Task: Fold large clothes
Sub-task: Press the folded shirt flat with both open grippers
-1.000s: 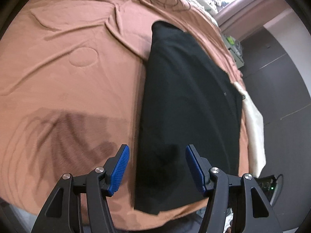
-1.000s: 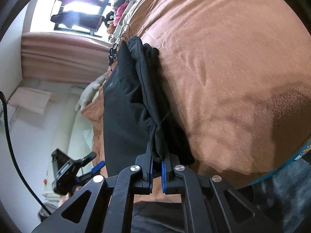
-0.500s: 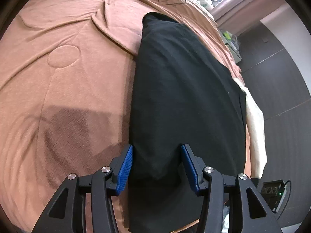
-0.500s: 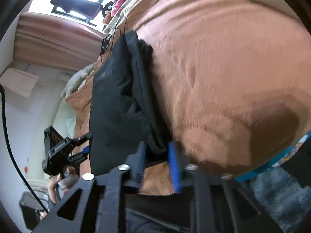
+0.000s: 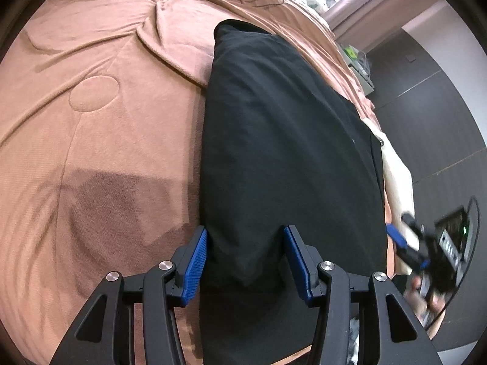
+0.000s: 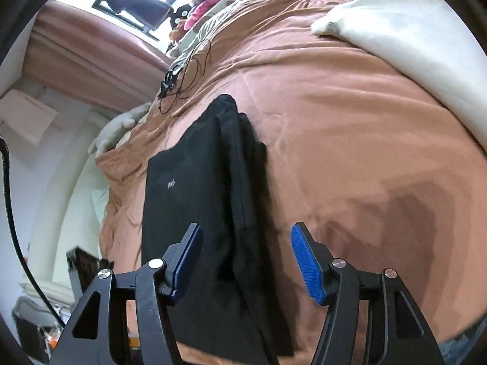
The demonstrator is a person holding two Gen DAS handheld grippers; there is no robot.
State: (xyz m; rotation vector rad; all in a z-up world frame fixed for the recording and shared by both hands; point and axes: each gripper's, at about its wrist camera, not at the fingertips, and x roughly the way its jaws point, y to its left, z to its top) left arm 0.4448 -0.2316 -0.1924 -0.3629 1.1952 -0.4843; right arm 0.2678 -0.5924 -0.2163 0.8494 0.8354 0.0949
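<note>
A black garment point(image 5: 283, 140) lies folded lengthwise into a long strip on a brown blanket point(image 5: 100, 127). My left gripper point(image 5: 245, 261) is open, its blue pads on either side of the garment's near left edge. In the right wrist view the same garment point(image 6: 201, 200) lies flat with a small white logo. My right gripper point(image 6: 246, 261) is open and empty above the garment's near end. The right gripper also shows at the right edge of the left wrist view point(image 5: 408, 246).
A white pillow point(image 6: 411, 39) lies at the far right of the bed. Black cables point(image 6: 182, 79) lie on the blanket beyond the garment. Clothes point(image 6: 207, 15) are piled by the window. A dark wardrobe wall point(image 5: 441, 115) stands past the bed's edge.
My right gripper has opened and let go of the garment's edge, which now lies flat. My left gripper has moved forward, so its open pads straddle the garment's near edge.
</note>
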